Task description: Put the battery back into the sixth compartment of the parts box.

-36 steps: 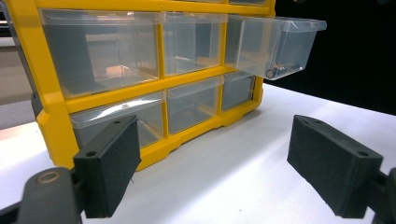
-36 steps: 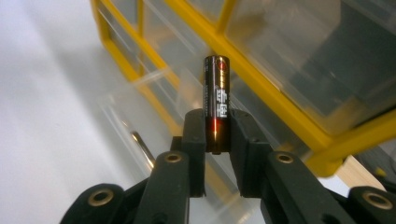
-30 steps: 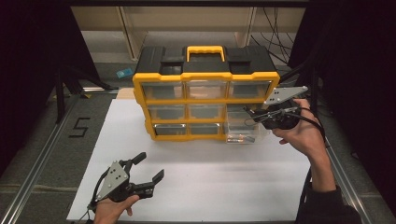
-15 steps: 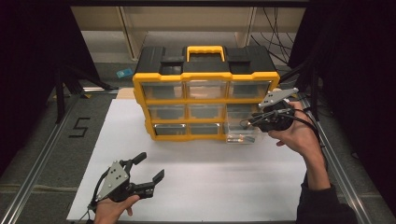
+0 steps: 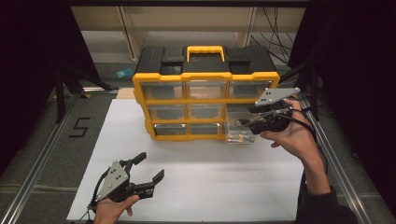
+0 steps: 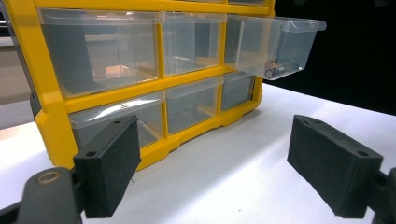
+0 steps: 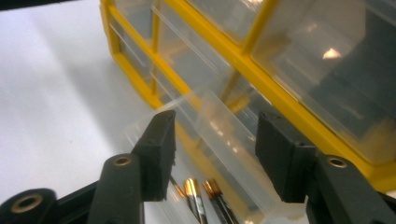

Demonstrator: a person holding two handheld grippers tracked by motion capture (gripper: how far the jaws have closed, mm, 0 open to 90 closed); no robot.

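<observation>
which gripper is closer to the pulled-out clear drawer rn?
Right. The right gripper is at the pulled-out clear drawer, jaws open around its front edge. The left gripper rests open, well in front of the organizer.

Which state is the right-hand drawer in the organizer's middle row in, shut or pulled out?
Pulled out. The clear drawer juts forward past the yellow organizer frame, with batteries lying inside; its neighbours sit flush.

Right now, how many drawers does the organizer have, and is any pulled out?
9, in three rows of three on the yellow organizer. Eight sit flush. The pulled-out drawer is at the right end, with the right tool at it; which row cannot be told. It holds batteries.
</observation>
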